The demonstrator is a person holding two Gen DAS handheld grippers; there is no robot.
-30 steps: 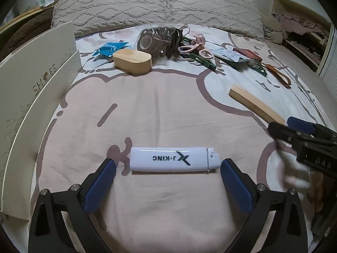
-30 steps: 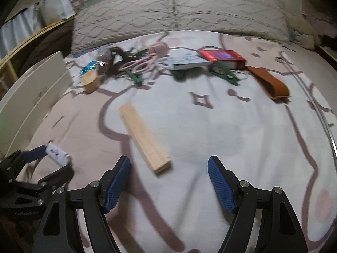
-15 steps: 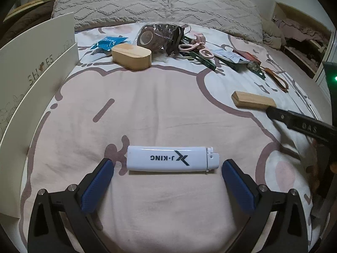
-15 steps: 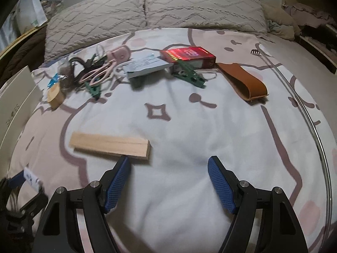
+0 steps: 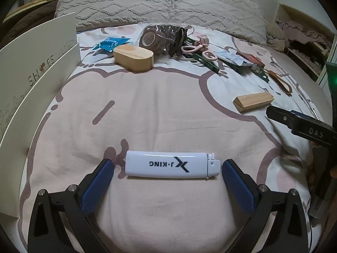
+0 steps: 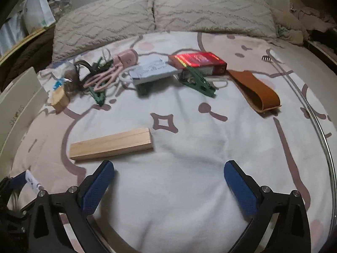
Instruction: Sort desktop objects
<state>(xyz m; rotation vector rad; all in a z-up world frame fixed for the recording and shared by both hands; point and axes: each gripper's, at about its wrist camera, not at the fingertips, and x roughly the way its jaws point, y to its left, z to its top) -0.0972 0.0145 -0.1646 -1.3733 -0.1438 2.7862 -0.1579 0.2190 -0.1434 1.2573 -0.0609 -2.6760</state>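
Left gripper (image 5: pixel 167 176) wide open around one white lighter (image 5: pixel 172 167), not touching, right gripper (image 6: pixel 168 179) just opened wide, empty, one wood strip (image 6: pixel 111 143) just beyond.

Two beige pillows (image 5: pixel 164 2) with a raised wavy pattern lie side by side along the head of the bed, touching each other. The bed sheet (image 5: pixel 160 109) is pale, printed with pink patches and brown outlines. At the far right an open shelf (image 5: pixel 303 38) holds crumpled clothes. Beyond the left edge of the bed, white paper bags (image 6: pixel 35 12) stand near a dark brown blanket (image 6: pixel 27 57).
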